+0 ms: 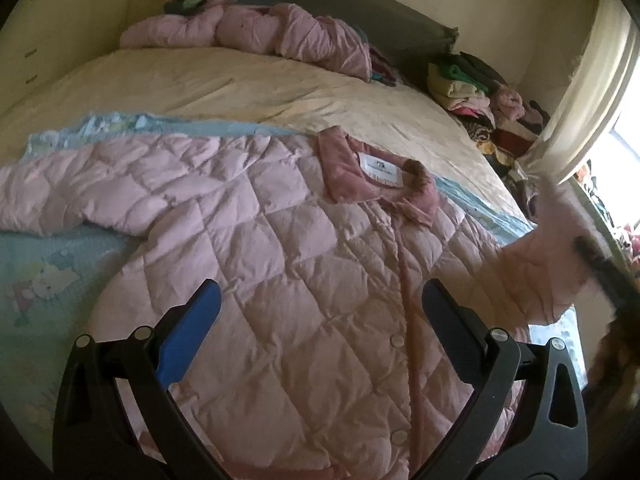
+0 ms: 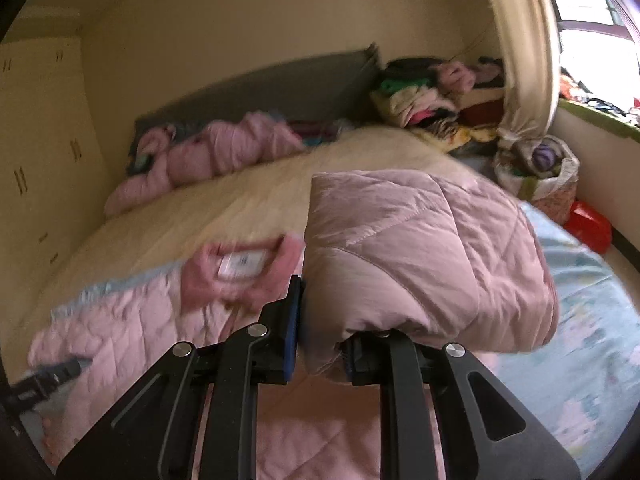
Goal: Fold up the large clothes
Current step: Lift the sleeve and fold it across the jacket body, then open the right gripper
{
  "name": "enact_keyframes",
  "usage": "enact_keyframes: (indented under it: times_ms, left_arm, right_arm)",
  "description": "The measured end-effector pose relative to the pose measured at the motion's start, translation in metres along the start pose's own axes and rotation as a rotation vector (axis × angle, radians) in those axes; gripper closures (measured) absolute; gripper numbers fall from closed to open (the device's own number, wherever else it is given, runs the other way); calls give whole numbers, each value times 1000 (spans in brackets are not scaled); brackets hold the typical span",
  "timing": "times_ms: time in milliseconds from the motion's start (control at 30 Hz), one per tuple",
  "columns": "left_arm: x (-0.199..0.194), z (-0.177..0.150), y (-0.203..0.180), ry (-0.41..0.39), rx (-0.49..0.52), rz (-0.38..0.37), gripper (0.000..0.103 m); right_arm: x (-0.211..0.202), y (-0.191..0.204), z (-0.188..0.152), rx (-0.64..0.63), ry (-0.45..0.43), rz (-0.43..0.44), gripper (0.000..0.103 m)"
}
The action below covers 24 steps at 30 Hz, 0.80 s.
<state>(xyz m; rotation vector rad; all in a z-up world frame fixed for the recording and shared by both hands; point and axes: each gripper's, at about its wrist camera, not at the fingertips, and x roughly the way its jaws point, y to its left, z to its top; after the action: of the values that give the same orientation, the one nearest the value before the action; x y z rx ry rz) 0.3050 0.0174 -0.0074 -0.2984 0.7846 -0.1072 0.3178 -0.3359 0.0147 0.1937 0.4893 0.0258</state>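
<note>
A pink quilted jacket [image 1: 280, 264] lies face up on the bed, collar [image 1: 380, 172] pointing away, snap front shut. My left gripper [image 1: 320, 304] is open and empty, hovering just above the jacket's lower front. My right gripper [image 2: 320, 344] is shut on the jacket's right sleeve [image 2: 424, 256] and holds it lifted above the body. In the left wrist view that raised sleeve [image 1: 536, 276] shows at the right, with the right gripper [image 1: 600, 272] blurred behind it. The left sleeve [image 1: 60, 196] lies stretched out to the left.
The bed has a cream sheet [image 1: 224, 84] and a light blue cartoon blanket [image 1: 44, 280]. Another pink jacket [image 1: 248, 28] is bunched at the headboard. A clothes pile [image 1: 480, 92] sits at the far right corner beside a curtain [image 1: 584, 96]. A bag [image 2: 540, 172] and a red item [image 2: 588, 228] are by the wall.
</note>
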Motion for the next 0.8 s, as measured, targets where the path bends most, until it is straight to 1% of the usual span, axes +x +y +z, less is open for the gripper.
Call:
enact_keyframes:
  times_ms: [67, 167, 233, 333, 400, 467, 500, 567, 633, 700, 733, 767, 800]
  left_arm:
    - [6, -2, 3, 17, 2, -20, 9]
    - [13, -4, 6, 25, 6, -5, 9]
    - [17, -5, 9, 33, -7, -26, 9]
    - [22, -5, 10, 40, -6, -30, 9]
    - [26, -6, 9, 43, 7, -32, 9]
    - [28, -5, 9, 50, 4, -38, 9]
    - [29, -4, 10, 51, 0, -49, 9]
    - [29, -2, 12, 51, -10, -62, 9]
    - [28, 0, 14, 48, -17, -67, 9]
    - [28, 2, 16, 44, -27, -73, 9]
    - [28, 3, 17, 45, -32, -78, 9]
    - [28, 3, 18, 47, -34, -82, 9]
    - [28, 4, 19, 47, -38, -87, 9]
  right_arm:
    - [23, 14, -17, -13, 56, 12, 87]
    - [45, 32, -41, -25, 123, 25, 87]
    - [59, 38, -54, -26, 165, 33, 87]
    - [76, 43, -73, -8, 241, 53, 81]
    - [79, 41, -83, 28, 265, 61, 65]
    - [73, 33, -88, 98, 268, 92, 59]
    - [69, 30, -89, 124, 263, 100, 53]
    - [55, 20, -90, 212, 229, 114, 46]
    - [41, 3, -89, 299, 184, 109, 45]
    - [38, -10, -88, 387, 150, 101, 45]
    - [39, -17, -87, 434, 141, 78, 48]
    - [42, -20, -86, 459, 142, 86, 73]
    - [43, -22, -83, 474, 148, 105, 75]
